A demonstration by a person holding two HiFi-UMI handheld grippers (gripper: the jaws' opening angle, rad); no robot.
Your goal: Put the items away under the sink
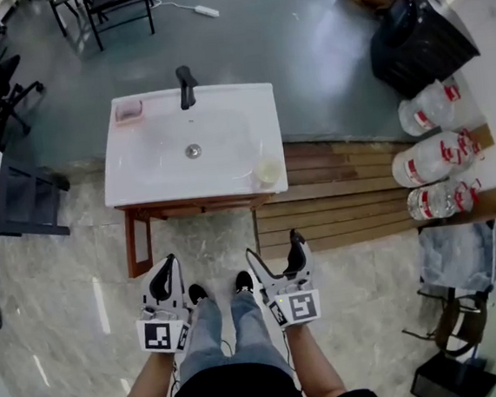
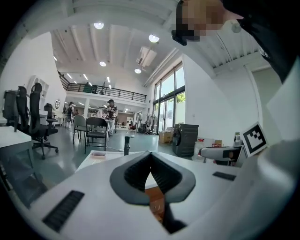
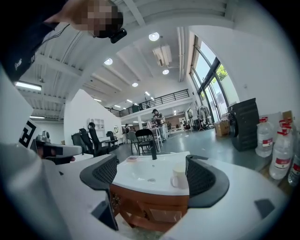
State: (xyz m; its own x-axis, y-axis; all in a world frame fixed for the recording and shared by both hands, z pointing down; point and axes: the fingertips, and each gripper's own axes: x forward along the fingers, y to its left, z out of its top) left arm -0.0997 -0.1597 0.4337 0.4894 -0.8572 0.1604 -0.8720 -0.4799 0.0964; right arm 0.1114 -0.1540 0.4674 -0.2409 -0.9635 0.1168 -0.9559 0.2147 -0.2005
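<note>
The white sink [image 1: 222, 108] on its wooden cabinet [image 1: 137, 241] stands ahead of both claws, well apart from them; our right claw [image 1: 276, 250] gapes wide and empty, and our left claw [image 1: 169, 264] is closed on nothing. The pale cup [image 1: 268, 171] sits at the basin's near corner, straight ahead of the right claw, and the pink soap dish [image 1: 128, 111] lies at the far rim beyond the left claw. We fear for the cup: so near the edge, one finger clipping it on approach could tip it to the floor.
</note>
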